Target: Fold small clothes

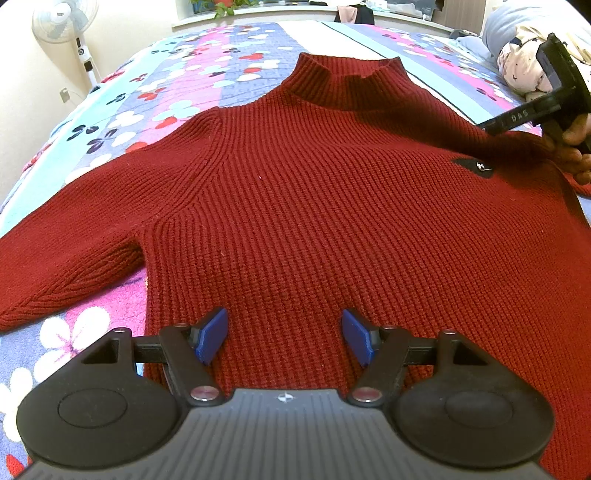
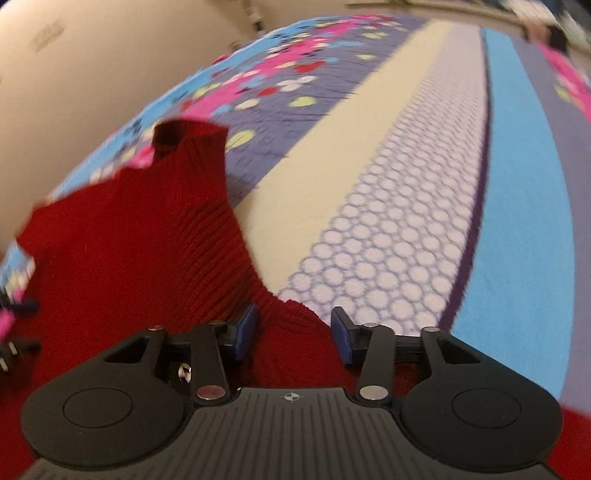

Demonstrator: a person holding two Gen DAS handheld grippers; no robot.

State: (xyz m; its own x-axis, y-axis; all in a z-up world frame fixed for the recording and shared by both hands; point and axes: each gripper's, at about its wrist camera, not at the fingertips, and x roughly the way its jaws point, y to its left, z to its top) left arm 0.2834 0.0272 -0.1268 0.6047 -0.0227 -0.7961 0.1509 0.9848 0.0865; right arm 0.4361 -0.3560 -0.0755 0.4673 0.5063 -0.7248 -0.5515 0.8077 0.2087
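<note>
Bedding fills most of both views: a fleece blanket (image 1: 229,66) printed with white, red and dark flowers on bands of pink, purple and turquoise, which in your right wrist view gives way to a cream stripe, a band of pale circles and a blue stripe toward the right of the frame. Your red sweater (image 1: 314,206) lies flat on it, face up, collar toward the top centre of the left wrist view and one sleeve running off the left edge. A small dark patch sits on its chest at the right.

Your left gripper (image 1: 284,338) hangs over the sweater's lower body at bottom centre, its blue pads wide apart and gripping nothing. Your right gripper (image 2: 293,334) has a ridge of the sweater's edge between its pads, set narrower; there seems to be a gap at each pad, though blur makes this uncertain.

Room: a white standing fan (image 1: 70,26) against a cream wall at upper left, green plants (image 1: 221,5) on a sill at top centre, and bundled bedding (image 1: 524,62) at upper right.
</note>
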